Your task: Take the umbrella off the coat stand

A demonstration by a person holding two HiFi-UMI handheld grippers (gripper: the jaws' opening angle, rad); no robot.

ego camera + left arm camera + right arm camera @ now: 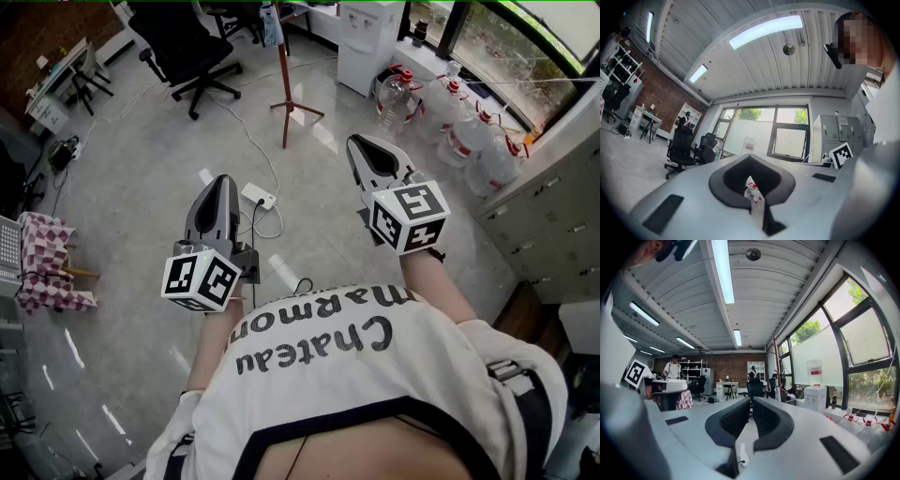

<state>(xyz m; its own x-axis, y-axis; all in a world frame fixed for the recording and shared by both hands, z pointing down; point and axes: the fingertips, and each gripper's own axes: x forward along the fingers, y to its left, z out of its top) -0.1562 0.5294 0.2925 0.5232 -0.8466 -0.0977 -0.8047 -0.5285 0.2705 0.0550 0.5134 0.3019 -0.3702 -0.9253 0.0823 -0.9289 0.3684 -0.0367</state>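
Note:
The coat stand point(283, 89) is a thin red-brown pole on a spread foot, far ahead on the grey floor. A small blue-grey umbrella point(270, 24) hangs near its top. Both grippers are held level in front of me, well short of the stand. My left gripper point(223, 180) points at the floor left of the stand and its jaws are together with nothing in them. My right gripper point(359, 141) is slightly further forward, also shut and empty. The stand's pole point(774, 365) shows beyond the right gripper point(751, 399). The left gripper point(749, 158) faces the windows.
A black office chair point(186, 45) stands left of the stand. A white power strip point(259, 197) and its cable lie on the floor ahead. A water dispenser point(361, 37), several water bottles point(450, 127) and grey lockers point(553, 220) line the right side.

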